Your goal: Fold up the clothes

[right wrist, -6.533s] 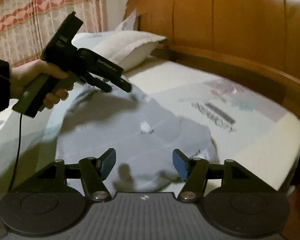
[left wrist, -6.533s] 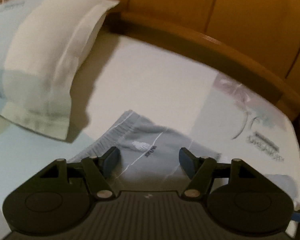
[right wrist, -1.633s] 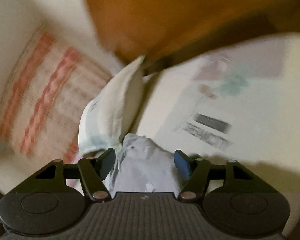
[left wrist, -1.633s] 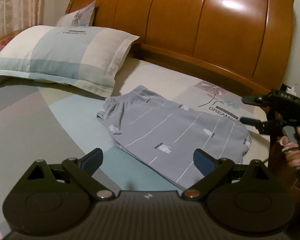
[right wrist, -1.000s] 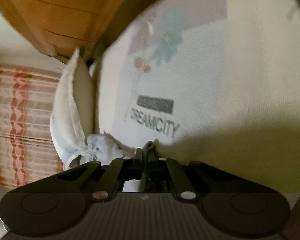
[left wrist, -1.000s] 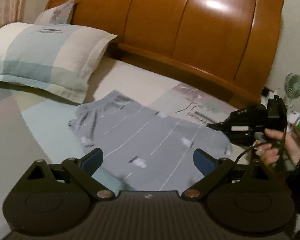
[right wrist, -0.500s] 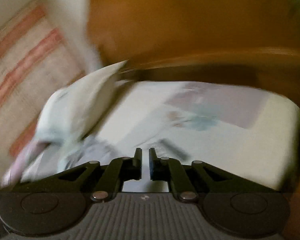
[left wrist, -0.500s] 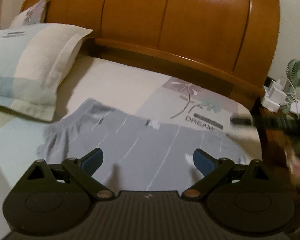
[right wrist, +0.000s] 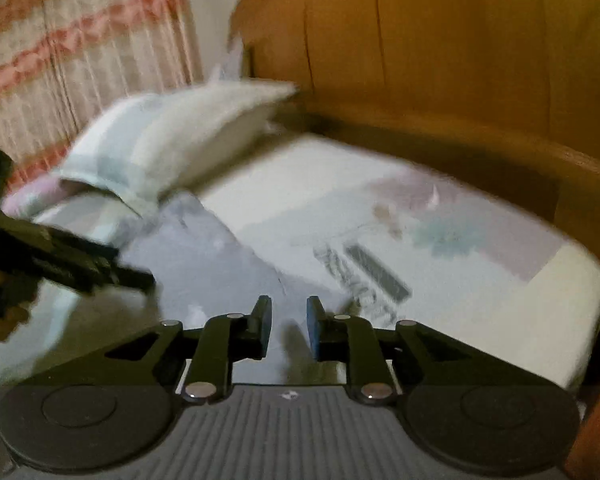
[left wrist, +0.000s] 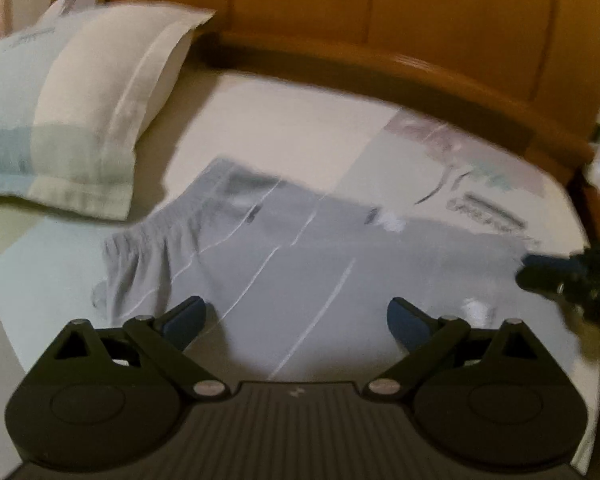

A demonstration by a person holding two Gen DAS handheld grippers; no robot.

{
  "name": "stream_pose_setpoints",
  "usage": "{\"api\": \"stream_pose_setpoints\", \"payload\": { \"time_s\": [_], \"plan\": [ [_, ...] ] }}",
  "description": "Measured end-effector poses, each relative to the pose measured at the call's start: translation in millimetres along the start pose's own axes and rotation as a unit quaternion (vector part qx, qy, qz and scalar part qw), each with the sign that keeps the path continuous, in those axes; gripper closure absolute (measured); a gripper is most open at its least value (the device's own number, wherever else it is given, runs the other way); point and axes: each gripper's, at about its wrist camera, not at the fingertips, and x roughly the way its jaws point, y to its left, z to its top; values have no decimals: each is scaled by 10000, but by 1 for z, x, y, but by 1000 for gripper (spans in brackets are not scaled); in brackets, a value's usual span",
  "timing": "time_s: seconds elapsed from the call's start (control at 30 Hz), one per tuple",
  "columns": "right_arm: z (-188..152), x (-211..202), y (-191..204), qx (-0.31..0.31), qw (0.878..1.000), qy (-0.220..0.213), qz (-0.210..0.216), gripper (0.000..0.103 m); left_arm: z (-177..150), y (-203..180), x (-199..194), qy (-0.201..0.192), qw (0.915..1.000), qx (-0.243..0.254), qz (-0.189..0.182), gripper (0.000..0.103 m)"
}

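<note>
Since a second ago the right gripper has gone from pressed tight together to a narrow gap, and its jaws are opening at this moment with nothing between them; over the same second the left gripper has come lower and nearer the grey shorts, which now fill most of the space ahead of its fingers. Its jaws are spread wide, empty, hanging above the near edge of the cloth; whether a fingertip touches the cloth cannot be told through the blur. Those shorts lie flat on the bed, with thin white lines running across them and the gathered waistband toward the pillow; the pillow sits just beside that end, against the wooden headboard. In the left wrist view the right gripper shows at the right edge, a dark blurred shape just beside the far end of the shorts; in the right wrist view the left gripper reaches in from the left over the cloth. Printed lettering on the sheet lies just beyond the right gripper's fingertips; a curtain with red bands hangs behind the pillow.
</note>
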Motion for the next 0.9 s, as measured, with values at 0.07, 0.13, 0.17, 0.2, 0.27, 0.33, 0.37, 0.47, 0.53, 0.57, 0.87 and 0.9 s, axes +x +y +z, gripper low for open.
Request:
{"api": "stream_pose_setpoints", "payload": {
  "time_s": [0.07,0.13,0.17,0.2,0.27,0.33,0.37,0.47,0.53,0.57,0.87,0.9],
  "plan": [
    [-3,-6,-3,95,9999,-59,26,84,1,10,1,80,9992,-380,-99,1],
    [0,-25,1,126,9998,-124,1,78,1,11,-10,22,9994,-329,58,2],
    [0,-32,8,15,9998,-205,83,73,-2,8,-17,-41,9997,-229,95,2],
    [0,-40,17,-126,9993,-297,188,58,-6,5,-24,-104,9998,-128,132,2],
    [-11,-45,31,-443,9982,-298,283,41,-13,-1,-39,-229,9995,76,207,2],
    [-25,-39,43,-719,9970,-81,273,41,-25,-12,-54,-334,9983,352,322,2],
    [-32,-40,47,-896,9958,-96,184,41,-31,-18,-62,-389,9973,488,385,2],
    [-38,-50,57,-1136,9935,-42,-14,42,-58,-28,-92,-602,9930,730,701,2],
    [-33,-62,64,-1087,9939,-208,14,41,-74,-30,-111,-754,9921,680,743,1],
    [-32,-65,68,-1090,9937,-255,97,40,-82,-30,-120,-834,9921,601,724,1],
    [-34,-53,88,-901,9954,310,88,33,-129,-17,-171,-855,9932,-122,779,1],
    [-28,-56,92,-920,9954,243,151,33,-133,-15,-174,-843,9929,-144,826,1]
  ]
}}
